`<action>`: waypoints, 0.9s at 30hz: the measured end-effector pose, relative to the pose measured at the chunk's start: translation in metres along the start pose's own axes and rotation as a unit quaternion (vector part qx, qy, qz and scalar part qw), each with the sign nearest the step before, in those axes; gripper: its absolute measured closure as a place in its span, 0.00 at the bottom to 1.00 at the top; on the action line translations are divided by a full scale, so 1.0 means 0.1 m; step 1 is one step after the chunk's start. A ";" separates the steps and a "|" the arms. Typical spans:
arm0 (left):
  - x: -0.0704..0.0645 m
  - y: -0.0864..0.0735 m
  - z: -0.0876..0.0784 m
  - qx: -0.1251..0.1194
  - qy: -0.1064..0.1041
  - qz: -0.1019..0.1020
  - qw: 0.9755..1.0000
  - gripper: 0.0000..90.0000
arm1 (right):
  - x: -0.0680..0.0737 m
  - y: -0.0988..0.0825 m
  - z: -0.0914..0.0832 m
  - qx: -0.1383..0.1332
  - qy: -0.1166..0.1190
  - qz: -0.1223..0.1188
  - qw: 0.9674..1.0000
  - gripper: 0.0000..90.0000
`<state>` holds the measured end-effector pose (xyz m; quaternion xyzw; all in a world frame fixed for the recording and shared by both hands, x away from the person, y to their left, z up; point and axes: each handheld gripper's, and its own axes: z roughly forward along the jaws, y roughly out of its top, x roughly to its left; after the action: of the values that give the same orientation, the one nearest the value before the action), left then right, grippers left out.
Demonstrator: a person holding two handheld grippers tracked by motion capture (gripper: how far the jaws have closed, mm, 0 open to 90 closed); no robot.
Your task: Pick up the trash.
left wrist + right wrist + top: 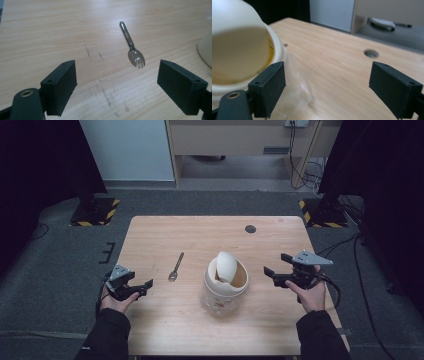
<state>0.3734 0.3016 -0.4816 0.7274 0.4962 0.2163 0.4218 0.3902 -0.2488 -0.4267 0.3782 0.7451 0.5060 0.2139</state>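
While a person is sitting at a light wooden counter (pixel 165 235), each hand is holding a black two-jaw tool above its surface. On the person's left, the left tool (pixel 141 287) is hovering near the counter's left edge, pointing toward the middle; its jaws are standing wide apart with nothing between them. In the left gripper view, a small metal spork (pixel 132 47) is lying flat on the wood just beyond those jaws, its tined bowl nearest the tool and its handle pointing away. From the high view, the spork (pixel 175 267) is lying between the left tool and a cream-coloured jar (pixel 226 282) standing near the middle of the counter. A rounded cream lid (pixel 226 267) is sitting tilted in the jar's mouth. On the person's right, the right tool (pixel 274 272) is hovering just beside the jar without touching it, its jaws also spread open and holding nothing. In the right gripper view, the jar's rim (pixel 277 42) is appearing close by the left jaw.
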 end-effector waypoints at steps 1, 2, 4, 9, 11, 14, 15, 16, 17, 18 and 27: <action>0.00 0.02 0.00 -0.004 0.001 0.000 1.000 0.18 | -0.03 -0.06 -0.02 0.007 -0.005 0.003 1.000 0.15; -0.01 0.05 0.01 -0.009 0.003 0.001 1.000 0.19 | -0.08 -0.18 -0.06 0.021 -0.011 0.011 1.000 0.15; -0.02 0.10 0.04 -0.019 0.005 0.002 1.000 0.20 | -0.11 -0.30 -0.08 0.033 -0.016 0.016 0.999 0.16; -0.06 0.22 0.11 -0.036 0.005 0.006 0.999 0.20 | -0.14 -0.46 -0.12 0.053 -0.022 0.018 0.998 0.16; -0.08 0.26 0.15 -0.038 0.005 0.010 0.999 0.21 | -0.15 -0.53 -0.13 0.059 -0.027 0.017 0.998 0.16; -0.11 0.34 0.27 -0.038 0.004 0.013 0.999 0.22 | -0.17 -0.64 -0.15 0.080 -0.034 0.015 0.996 0.17; -0.11 0.34 0.27 -0.038 0.004 0.013 0.999 0.22 | -0.17 -0.64 -0.15 0.080 -0.034 0.015 0.996 0.17; -0.13 0.35 0.31 -0.035 0.003 0.013 0.999 0.22 | -0.18 -0.65 -0.15 0.085 -0.037 0.015 0.996 0.17; -0.14 0.36 0.35 -0.032 0.003 0.014 0.999 0.23 | -0.18 -0.67 -0.15 0.092 -0.040 0.014 0.995 0.18; -0.15 0.37 0.39 -0.028 0.002 0.016 0.999 0.23 | -0.19 -0.67 -0.15 0.097 -0.042 0.013 0.994 0.18; -0.35 0.40 0.75 -0.004 -0.012 0.026 1.000 0.27 | -0.18 -0.69 -0.13 0.106 -0.048 0.020 0.993 0.23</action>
<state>0.4355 0.2344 -0.4866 0.7411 0.4711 0.2202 0.4247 0.3688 -0.2846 -0.4865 0.4377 0.7757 0.4093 0.1978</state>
